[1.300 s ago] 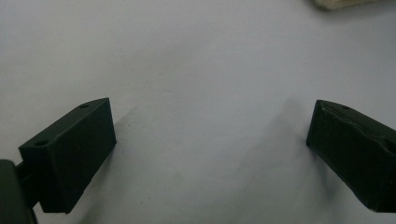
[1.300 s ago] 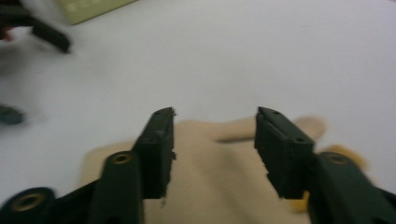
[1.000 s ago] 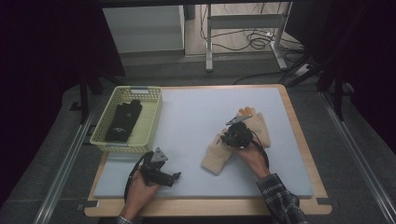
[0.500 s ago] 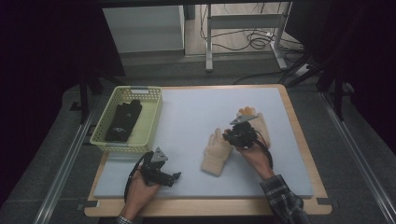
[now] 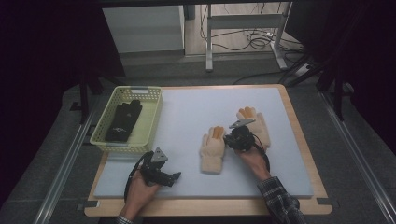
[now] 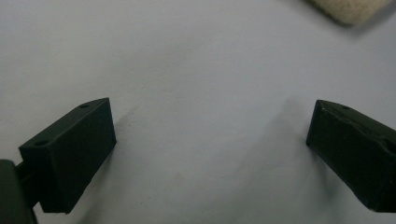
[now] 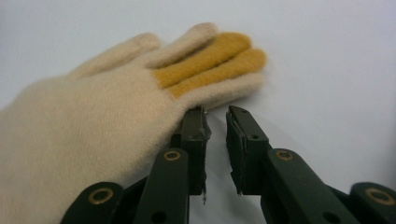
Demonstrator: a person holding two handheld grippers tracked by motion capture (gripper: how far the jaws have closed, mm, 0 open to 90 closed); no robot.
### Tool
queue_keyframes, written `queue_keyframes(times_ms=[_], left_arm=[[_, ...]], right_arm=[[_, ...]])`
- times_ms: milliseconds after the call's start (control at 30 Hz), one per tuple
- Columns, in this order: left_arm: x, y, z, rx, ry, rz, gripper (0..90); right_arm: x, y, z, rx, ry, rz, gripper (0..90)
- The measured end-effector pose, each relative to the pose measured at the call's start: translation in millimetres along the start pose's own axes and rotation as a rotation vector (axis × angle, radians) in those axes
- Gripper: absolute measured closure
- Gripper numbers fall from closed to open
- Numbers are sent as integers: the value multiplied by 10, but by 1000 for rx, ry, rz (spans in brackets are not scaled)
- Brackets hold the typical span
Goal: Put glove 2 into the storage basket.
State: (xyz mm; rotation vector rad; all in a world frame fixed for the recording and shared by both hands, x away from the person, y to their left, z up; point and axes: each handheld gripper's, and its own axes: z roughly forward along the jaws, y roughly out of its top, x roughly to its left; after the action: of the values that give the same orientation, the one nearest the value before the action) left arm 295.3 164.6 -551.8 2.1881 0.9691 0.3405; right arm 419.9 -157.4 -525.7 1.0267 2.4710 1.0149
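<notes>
Two cream gloves with orange fingers lie on the pale mat (image 5: 187, 112): the near glove (image 5: 212, 150) (image 7: 93, 121) and the far glove (image 5: 256, 125). My right gripper (image 5: 229, 138) (image 7: 215, 114) sits low between them. Its jaws stand a narrow gap apart with nothing in between, and the left jaw rests against the near glove's edge below the orange fingers. My left gripper (image 5: 172, 177) (image 6: 210, 135) stands wide open over bare mat near the front edge. A corner of the near glove (image 6: 348, 8) shows beyond it.
A yellow basket (image 5: 148, 122) at the mat's left holds a black glove (image 5: 123, 122). The mat lies on a wooden board (image 5: 299, 140) with metal rails on both sides. Table legs and cables stand on the floor behind.
My right gripper shifted slightly right, then back left and a little lower beside the near glove. That glove's fingers now lie uncovered. The left gripper has not moved.
</notes>
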Motion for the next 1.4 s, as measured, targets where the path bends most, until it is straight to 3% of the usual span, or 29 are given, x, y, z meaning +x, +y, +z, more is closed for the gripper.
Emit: queue_keyframes(times_ms=[133,267,467,567,700,833,900,933,967,1067,1233,1400], left_arm=[[0,0,0,0,0,1,16],[2,1,-1,3,-1,3,16],[3,1,-1,3,-1,2,16],[4,1,-3,5,-2,4,16],[5,2,-3,6,-2,4,16],[3,1,-1,3,-2,2,16],[3,1,-1,3,-1,2,16],[4,1,-1,4,-1,3,16],[4,1,-1,4,-1,3,16],[3,1,-1,3,-2,2,16],[5,2,-3,6,-2,5,16],[3,2,0,3,-1,1,16]], right_arm=[[-17,18,-37,-11,11,-1,692],[-184,-43,-318,-31,-35,10,674],[-704,-149,-746,-74,-164,116,678],[-963,-240,-802,-74,-232,178,671],[-1153,-367,-743,-73,-234,243,590],[-1203,-456,-572,-20,-253,248,584],[-1216,-483,-567,-54,-216,295,773],[-1226,-487,-569,-56,-179,321,833],[-1220,-478,-573,-48,-172,328,849],[-1170,-427,-648,-23,-237,277,861],[-1111,-362,-1035,-56,-299,224,861],[-959,-299,-1281,-53,-305,174,856]])
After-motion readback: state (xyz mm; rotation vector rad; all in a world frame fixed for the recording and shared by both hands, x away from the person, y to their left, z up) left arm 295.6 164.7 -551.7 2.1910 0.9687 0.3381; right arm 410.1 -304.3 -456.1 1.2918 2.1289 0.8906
